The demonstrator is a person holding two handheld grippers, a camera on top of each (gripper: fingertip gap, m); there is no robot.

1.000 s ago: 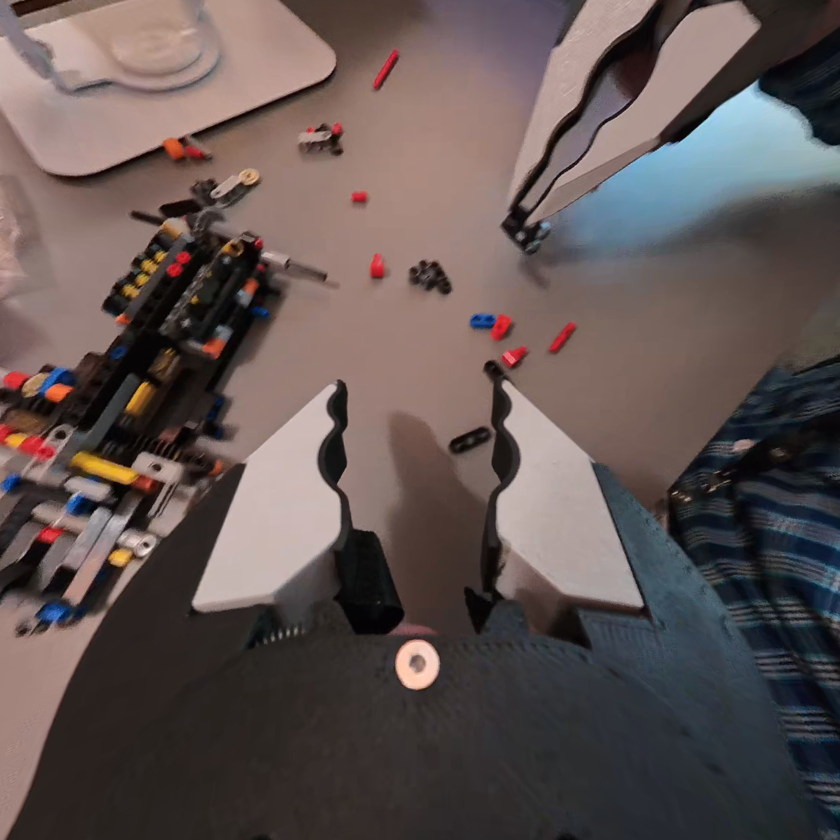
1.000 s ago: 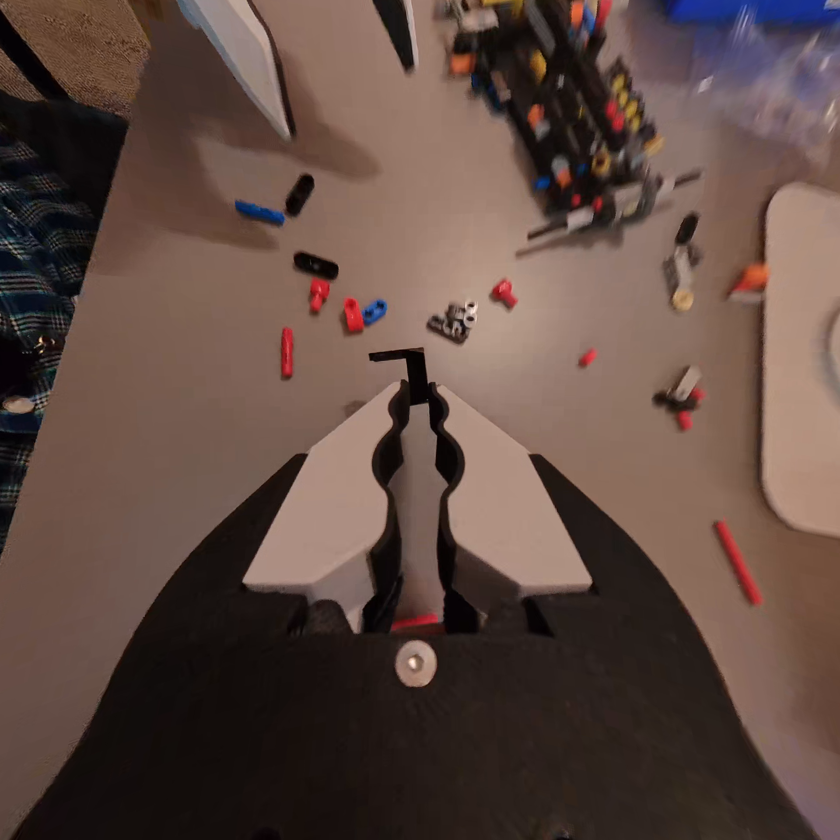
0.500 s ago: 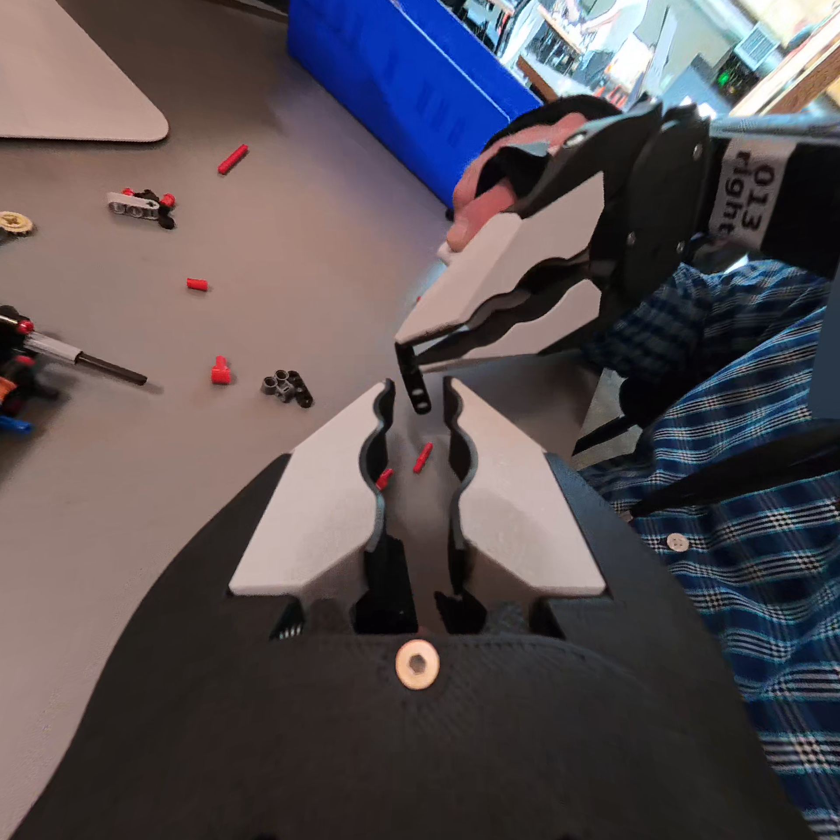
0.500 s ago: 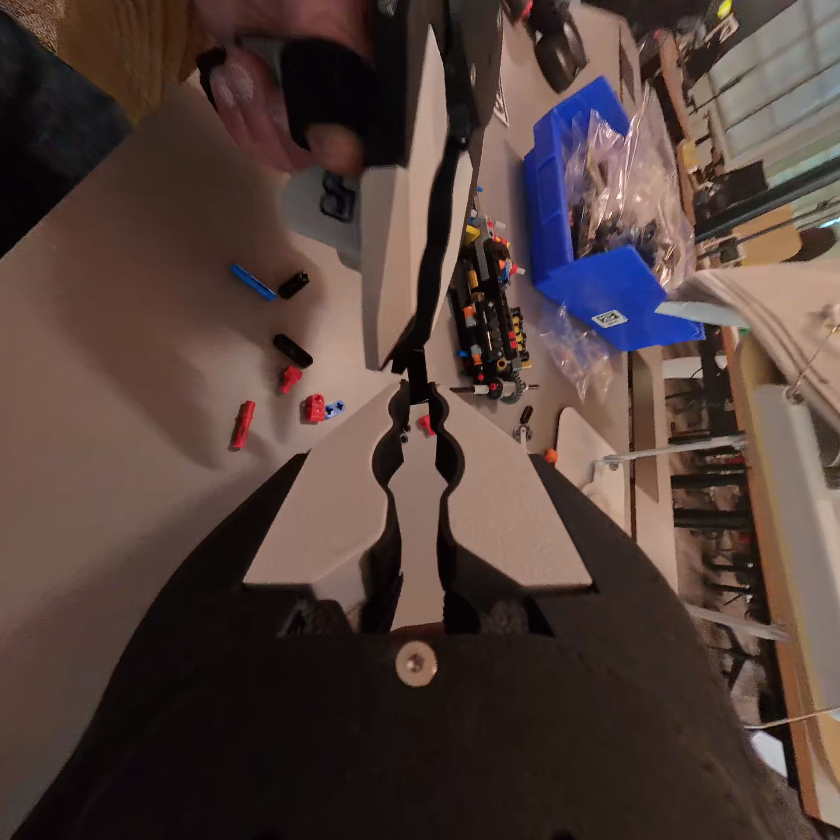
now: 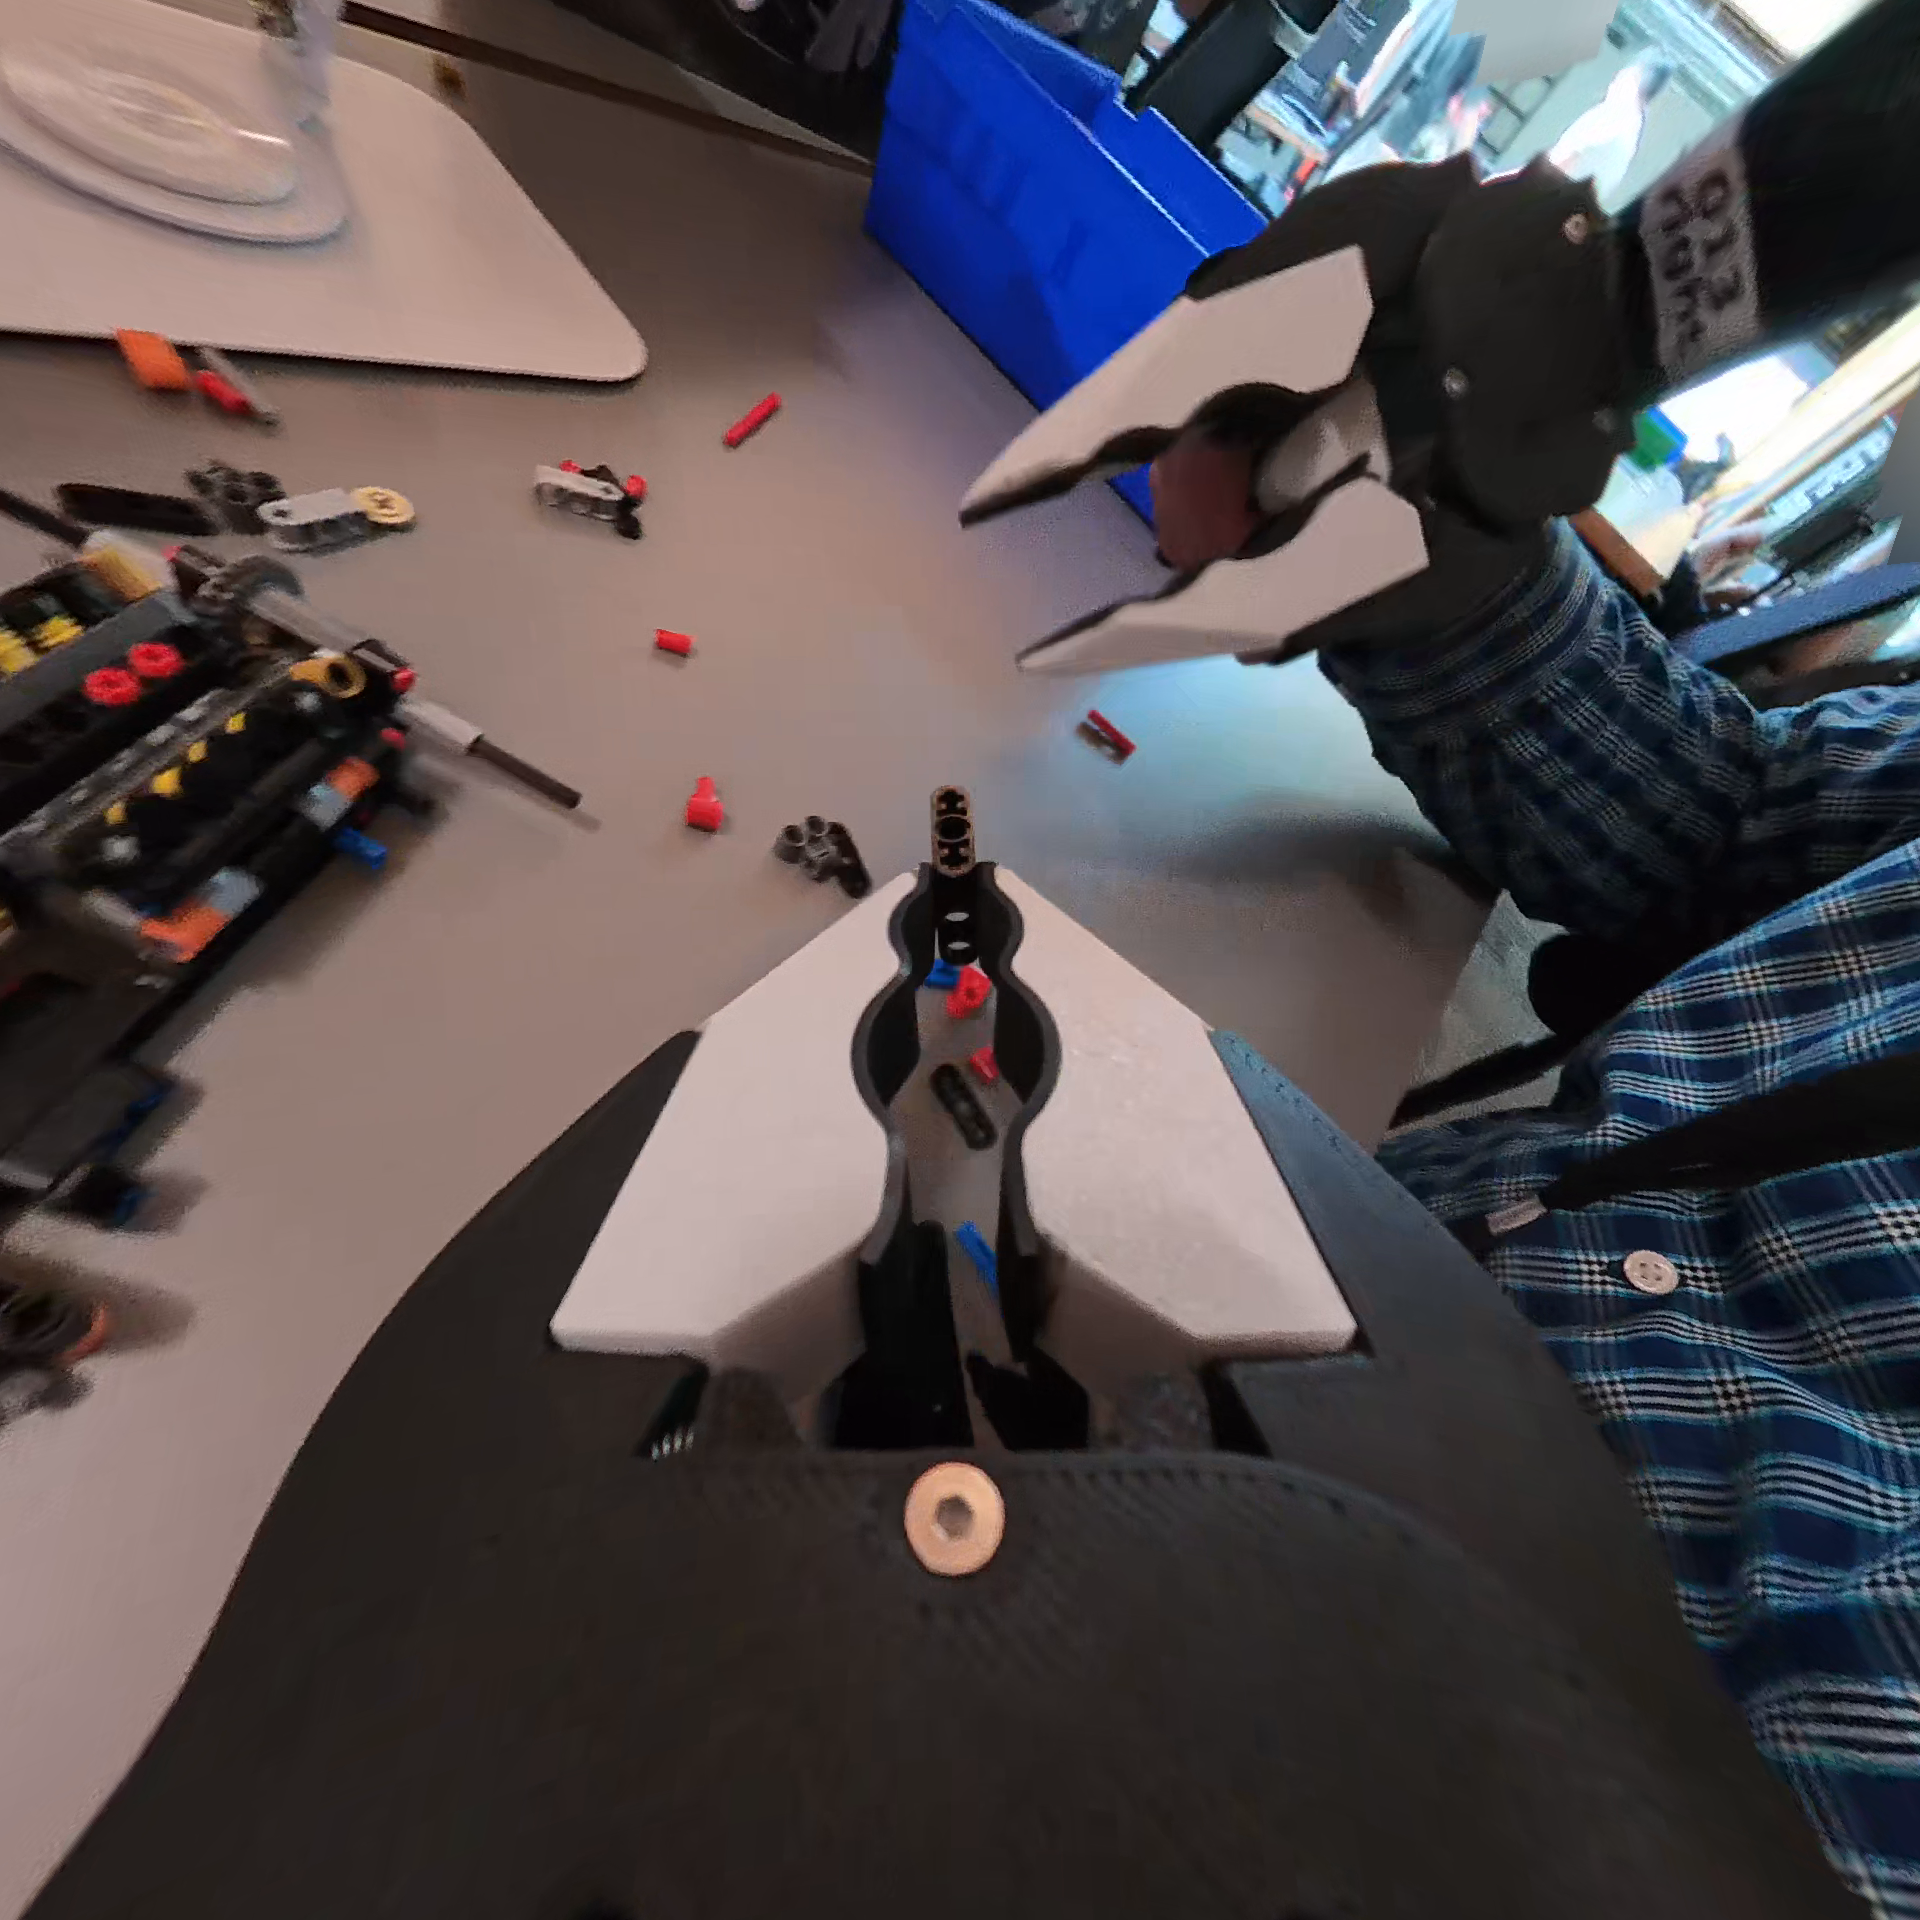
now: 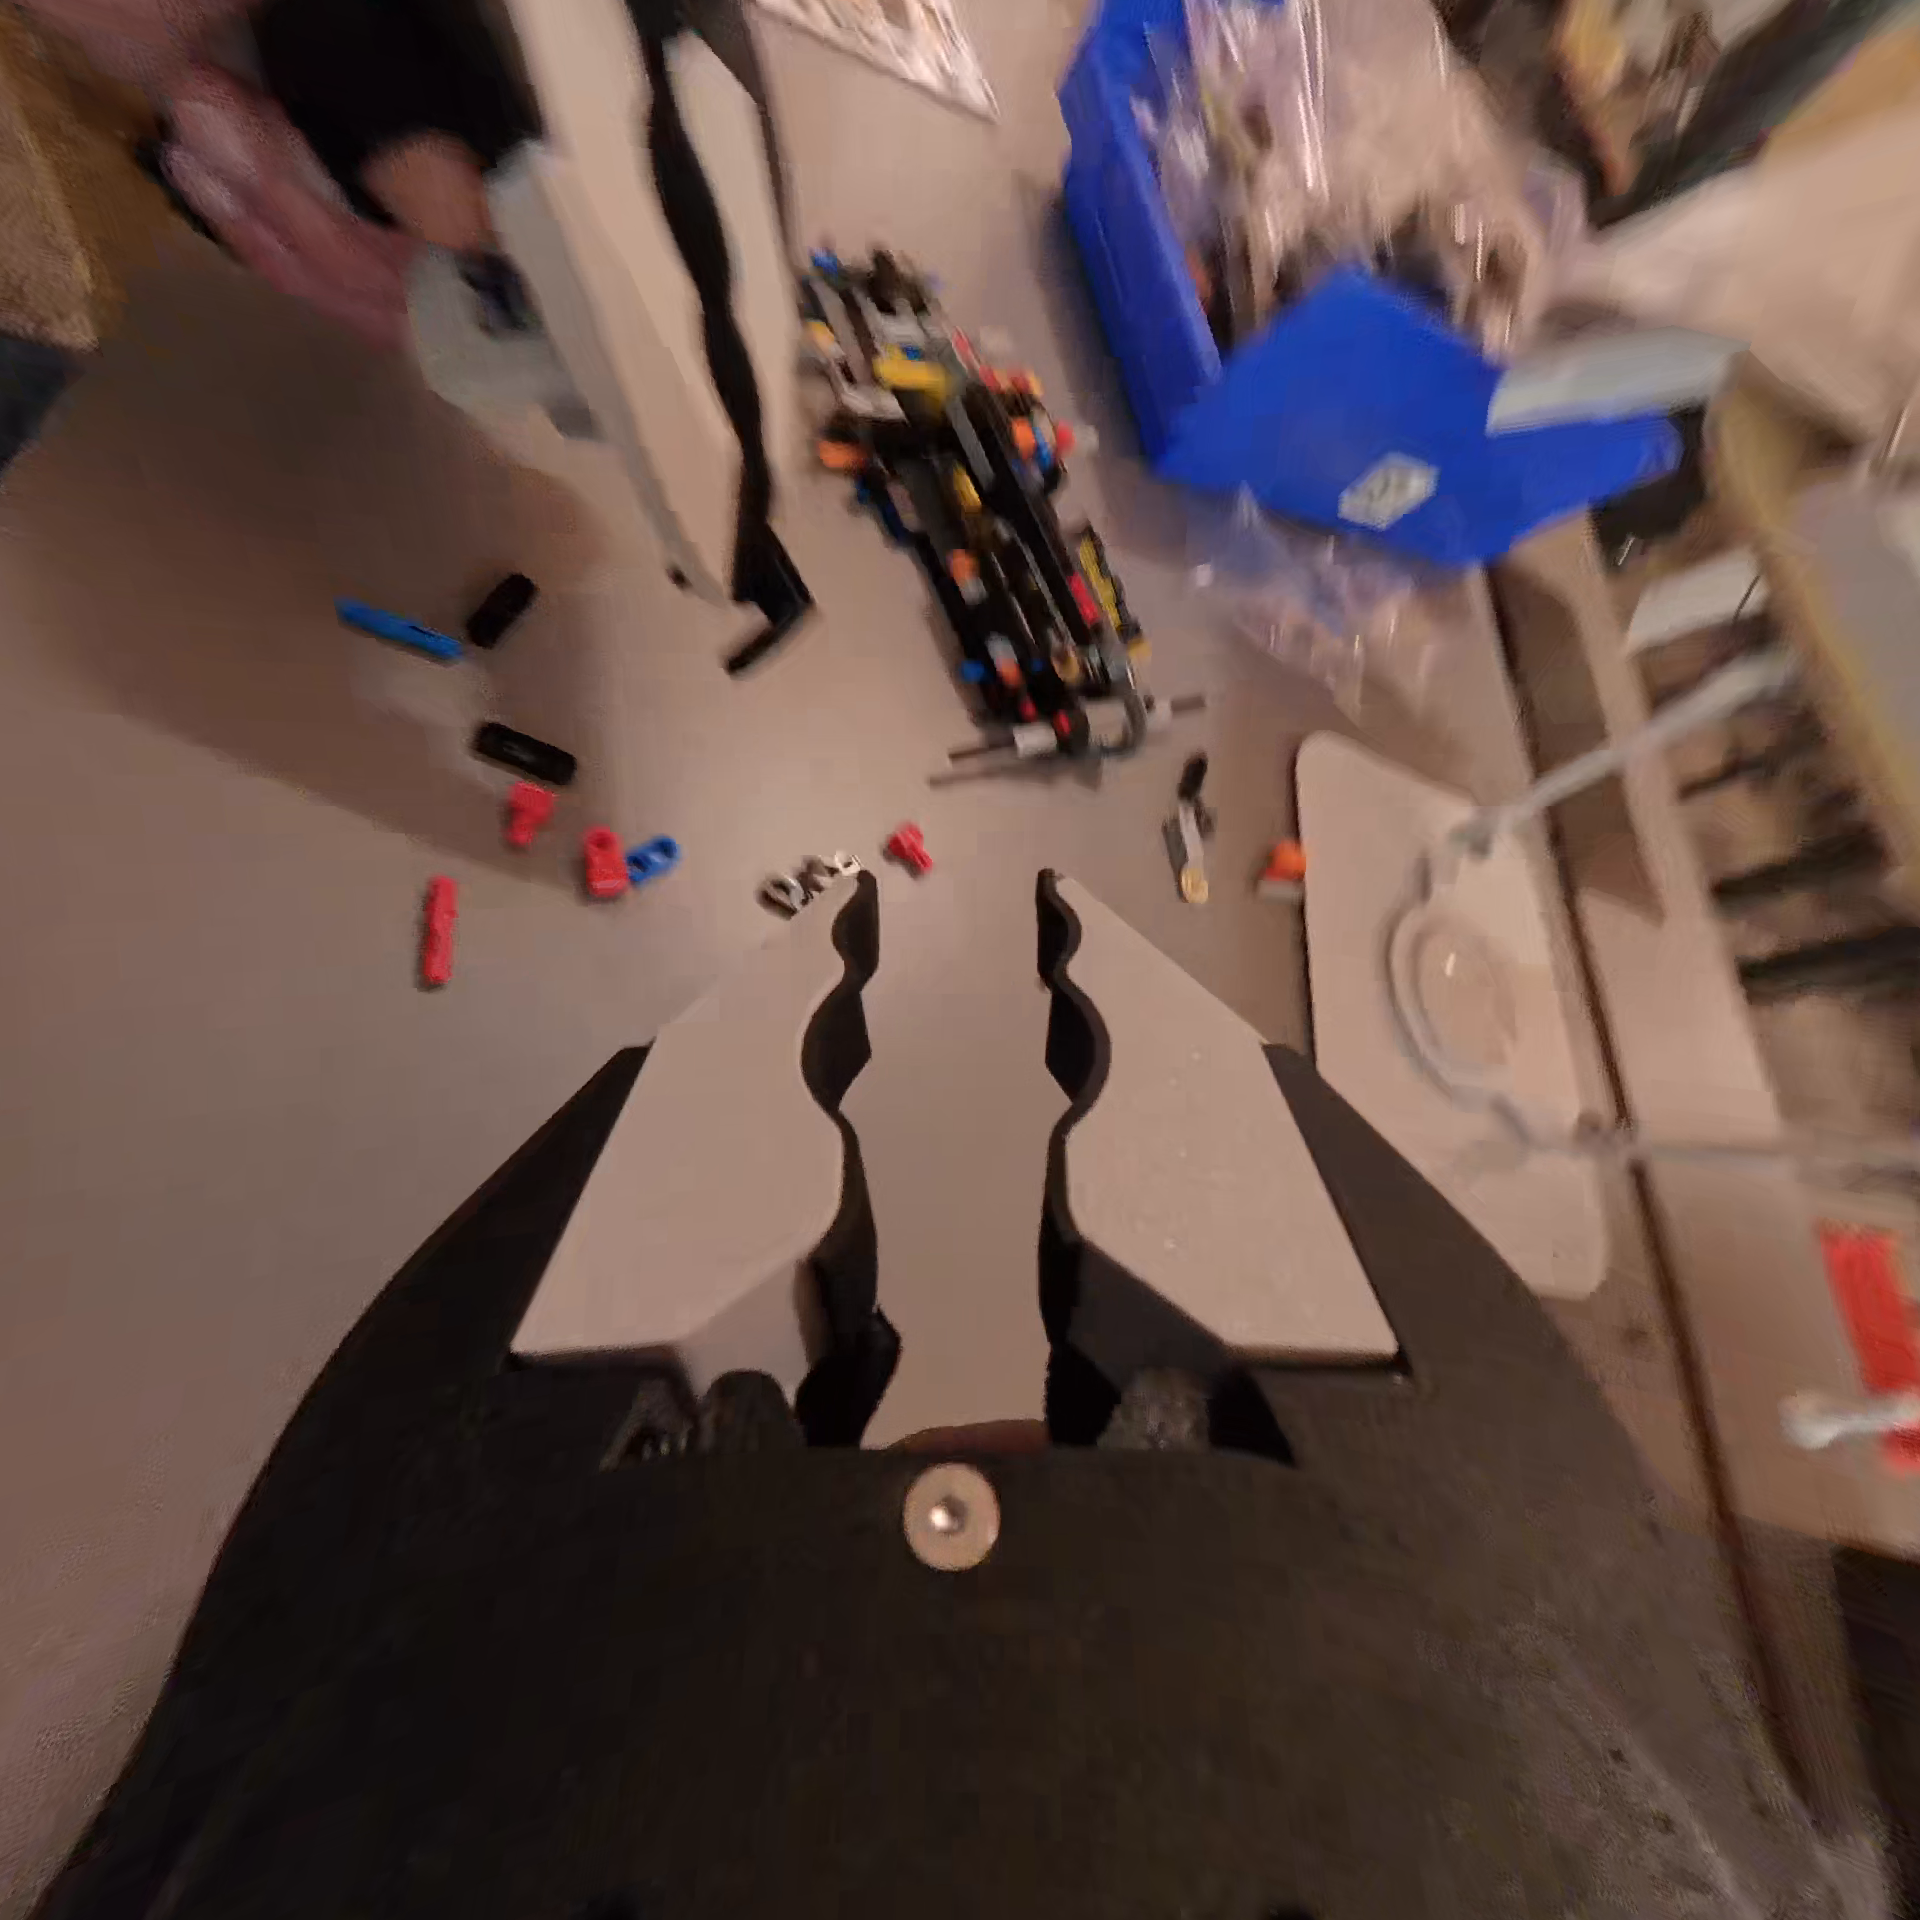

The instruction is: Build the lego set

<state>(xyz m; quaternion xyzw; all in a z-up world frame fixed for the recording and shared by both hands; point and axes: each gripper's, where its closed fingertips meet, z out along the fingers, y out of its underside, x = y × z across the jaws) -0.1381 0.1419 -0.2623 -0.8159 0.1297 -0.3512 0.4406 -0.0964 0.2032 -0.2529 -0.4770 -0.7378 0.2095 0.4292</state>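
The left gripper [image 5: 953,883] is raised above the table [image 5: 852,623], pointing forward and slightly down, its fingers pinched on a black beam [image 5: 952,842] that sticks out past the tips, holes facing the camera. In the right wrist view the same beam [image 6: 767,632] hangs as an L shape from the left gripper's tips. Below its fingers lie small loose pieces: a red pin [image 5: 966,990], a short black link [image 5: 962,1105] and a blue pin [image 5: 977,1252]. Just ahead on the table sit a grey-black connector [image 5: 821,844] and a red piece [image 5: 703,805].

The right gripper [image 6: 954,894] is held off the table with its fingers spread apart and nothing between them. In the left wrist view it floats up at the right, tips aimed left, in front of a blue bin [image 5: 1039,208], with a plaid sleeve [image 5: 1621,748] behind it.

The half-built lego model [image 5: 187,748] lies on the table at the far left, well apart from both grippers.
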